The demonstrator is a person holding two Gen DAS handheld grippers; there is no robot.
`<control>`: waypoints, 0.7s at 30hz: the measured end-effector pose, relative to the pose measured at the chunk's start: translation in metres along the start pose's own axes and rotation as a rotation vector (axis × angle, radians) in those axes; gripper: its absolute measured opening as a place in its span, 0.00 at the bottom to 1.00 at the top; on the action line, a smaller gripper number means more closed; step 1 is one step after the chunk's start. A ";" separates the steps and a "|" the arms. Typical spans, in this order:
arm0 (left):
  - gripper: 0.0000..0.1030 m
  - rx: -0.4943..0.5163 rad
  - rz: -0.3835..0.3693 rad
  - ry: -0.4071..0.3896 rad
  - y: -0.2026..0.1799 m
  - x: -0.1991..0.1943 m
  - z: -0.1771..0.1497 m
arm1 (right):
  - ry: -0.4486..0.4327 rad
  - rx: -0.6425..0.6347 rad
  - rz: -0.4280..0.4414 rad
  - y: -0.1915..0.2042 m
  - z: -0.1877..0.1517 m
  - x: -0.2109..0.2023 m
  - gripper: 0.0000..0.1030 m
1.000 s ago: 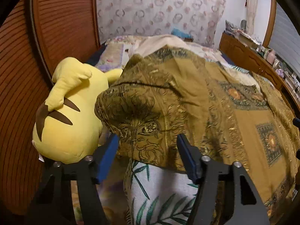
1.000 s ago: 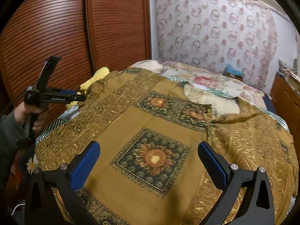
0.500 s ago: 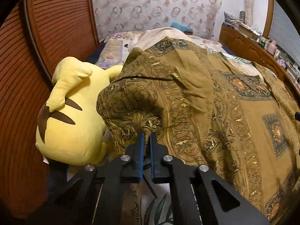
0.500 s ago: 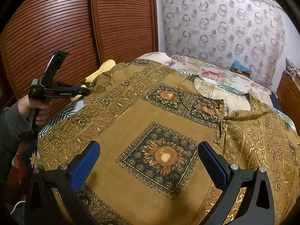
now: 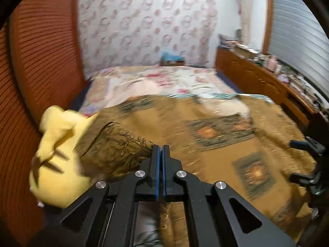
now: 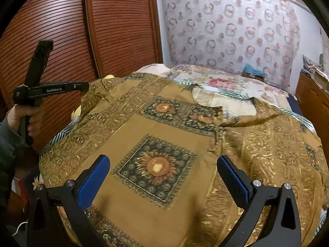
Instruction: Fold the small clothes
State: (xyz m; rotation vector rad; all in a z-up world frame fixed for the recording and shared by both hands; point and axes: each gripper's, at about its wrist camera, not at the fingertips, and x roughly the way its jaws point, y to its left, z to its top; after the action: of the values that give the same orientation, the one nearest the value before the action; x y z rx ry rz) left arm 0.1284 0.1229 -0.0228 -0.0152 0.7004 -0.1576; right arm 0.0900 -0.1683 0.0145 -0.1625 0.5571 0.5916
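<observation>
A mustard-gold patterned shirt (image 6: pixel 164 144) with sunflower squares lies spread over the bed; it also shows in the left wrist view (image 5: pixel 216 144). My left gripper (image 5: pixel 160 150) is shut on the shirt's left sleeve edge (image 5: pixel 115 144) and holds it lifted; it also shows in the right wrist view (image 6: pixel 82 86) at the shirt's far left corner. My right gripper (image 6: pixel 163 170) is open and empty just above the shirt's near middle, over a sunflower square. It shows at the right edge of the left wrist view (image 5: pixel 296 160).
A yellow plush toy (image 5: pixel 57 154) lies at the bed's left side against the brown slatted wardrobe doors (image 6: pixel 82 30). A floral quilt (image 6: pixel 236 84) covers the far bed. A wooden dresser (image 5: pixel 257 78) with clutter runs along the right.
My left gripper closed on the shirt's sleeve edge and has lifted it up and toward the middle; the view blurs with motion. My right gripper stayed open, drifting slightly.
</observation>
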 end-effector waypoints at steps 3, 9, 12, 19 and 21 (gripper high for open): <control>0.02 0.036 -0.038 0.010 -0.022 0.007 0.002 | -0.005 0.006 -0.008 -0.001 -0.004 -0.003 1.00; 0.02 0.019 -0.079 0.004 -0.037 0.004 -0.008 | -0.001 0.005 -0.019 0.001 -0.012 -0.003 1.00; 0.03 -0.008 -0.081 -0.024 -0.034 -0.010 -0.015 | 0.002 0.009 -0.020 0.002 -0.011 -0.003 1.00; 0.60 -0.035 -0.041 -0.146 -0.028 -0.050 -0.029 | -0.007 -0.036 -0.003 0.005 0.002 0.006 0.99; 0.77 -0.039 -0.032 -0.180 -0.024 -0.061 -0.032 | -0.009 -0.064 0.004 0.009 0.009 0.012 0.98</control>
State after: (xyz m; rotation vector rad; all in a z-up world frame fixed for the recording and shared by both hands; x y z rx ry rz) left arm 0.0585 0.1091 -0.0072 -0.0774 0.5241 -0.1706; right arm 0.0972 -0.1524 0.0151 -0.2190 0.5306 0.6143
